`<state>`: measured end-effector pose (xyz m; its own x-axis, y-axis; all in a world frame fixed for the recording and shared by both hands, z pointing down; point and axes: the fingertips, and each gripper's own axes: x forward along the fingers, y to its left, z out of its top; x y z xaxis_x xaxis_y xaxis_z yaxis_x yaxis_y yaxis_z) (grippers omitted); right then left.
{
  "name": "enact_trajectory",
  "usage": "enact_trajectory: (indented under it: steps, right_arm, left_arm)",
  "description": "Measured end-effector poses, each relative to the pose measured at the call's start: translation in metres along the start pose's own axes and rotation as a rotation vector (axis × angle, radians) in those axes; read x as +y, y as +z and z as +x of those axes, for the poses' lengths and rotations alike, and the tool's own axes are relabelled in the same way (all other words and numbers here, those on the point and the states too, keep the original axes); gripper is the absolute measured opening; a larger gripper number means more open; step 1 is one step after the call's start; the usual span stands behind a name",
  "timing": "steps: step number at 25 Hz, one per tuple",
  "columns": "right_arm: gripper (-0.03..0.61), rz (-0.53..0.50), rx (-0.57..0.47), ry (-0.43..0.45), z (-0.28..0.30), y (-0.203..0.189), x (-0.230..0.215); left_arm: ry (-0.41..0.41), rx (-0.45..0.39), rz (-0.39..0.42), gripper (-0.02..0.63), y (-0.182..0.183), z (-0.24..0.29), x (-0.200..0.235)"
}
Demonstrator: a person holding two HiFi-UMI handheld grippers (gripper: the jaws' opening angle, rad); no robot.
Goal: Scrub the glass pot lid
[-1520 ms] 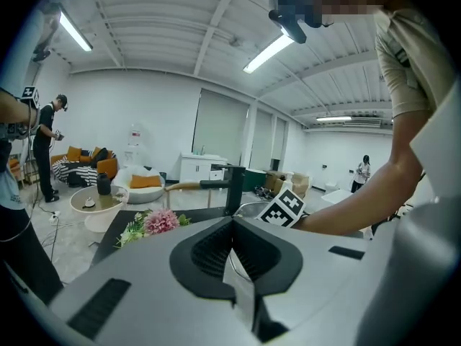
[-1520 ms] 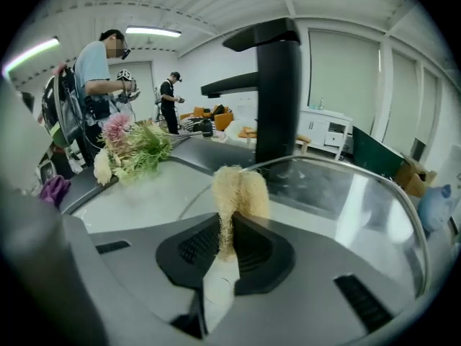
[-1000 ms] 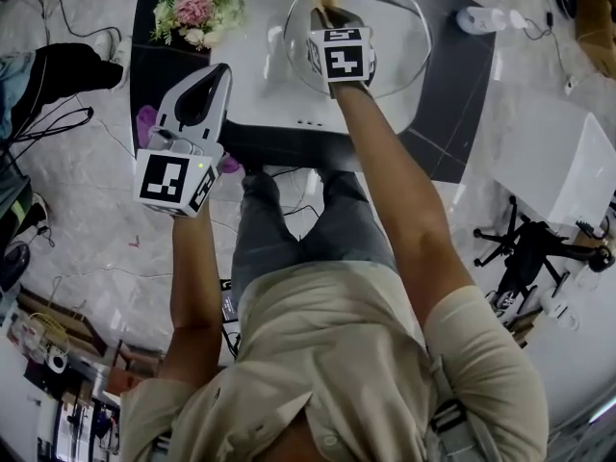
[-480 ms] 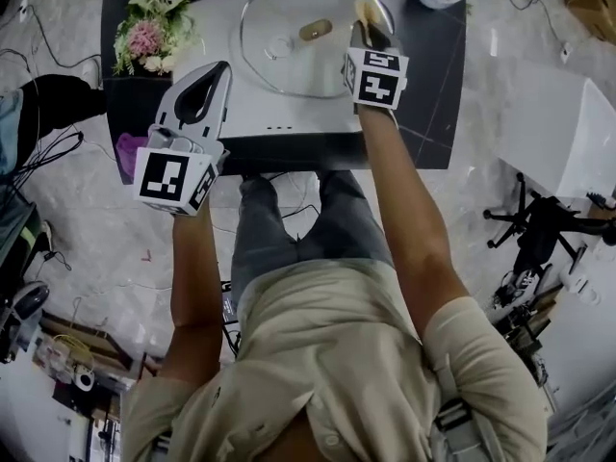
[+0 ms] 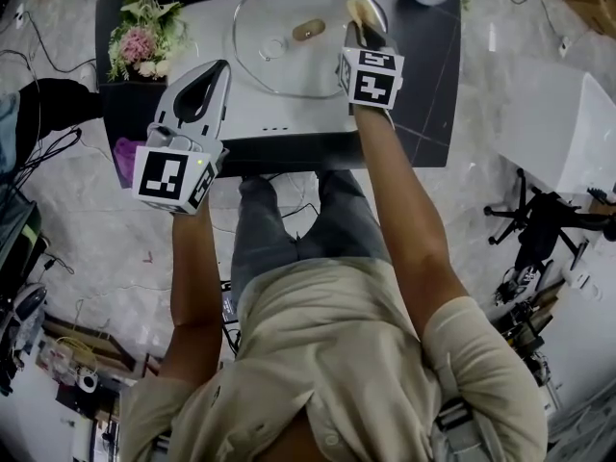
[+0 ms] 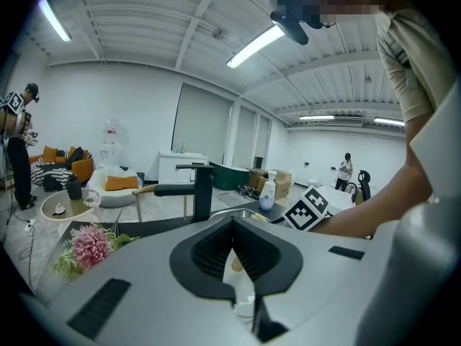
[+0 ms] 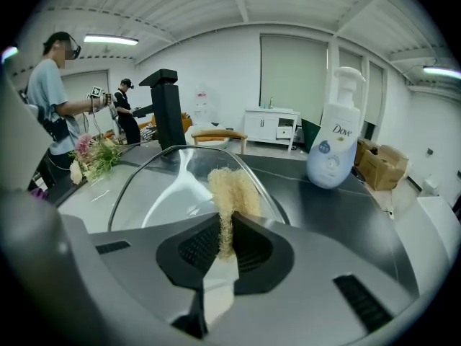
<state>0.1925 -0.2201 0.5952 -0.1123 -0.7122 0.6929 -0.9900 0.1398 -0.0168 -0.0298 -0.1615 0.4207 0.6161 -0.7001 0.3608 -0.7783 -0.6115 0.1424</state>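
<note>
My right tool is clamped on the loofah scrubber at the right rim of the glass pot lid, which lies on the surface. My left tool is closed on nothing, off to the near left. With nothing steadying the lid, I judge a hard stroke could skate it toward the flowers.

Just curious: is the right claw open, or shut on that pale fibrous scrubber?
Shut on it: the right gripper squeezes the pale fibrous scrubber between its jaws.
</note>
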Motion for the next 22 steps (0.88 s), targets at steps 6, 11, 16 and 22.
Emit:
enact_trajectory:
  steps: [6, 11, 16, 22]
  right_arm:
    - [0.040, -0.035, 0.036, 0.003, 0.011, -0.006, 0.012]
    - [0.041, -0.088, 0.081, 0.059, 0.033, -0.015, 0.059]
    - [0.040, -0.130, 0.072, 0.145, 0.044, -0.001, 0.129]
    - [0.041, -0.229, 0.131, 0.375, 0.034, -0.013, 0.245]
  left_arm:
    - [0.025, -0.006, -0.019, 0.014, -0.006, -0.015, 0.017]
    - [0.051, -0.007, -0.038, 0.015, -0.016, -0.035, 0.035]
    - [0.080, -0.003, -0.056, 0.014, -0.027, -0.059, 0.055]
    - [0.097, -0.013, -0.065, 0.015, -0.028, -0.072, 0.070]
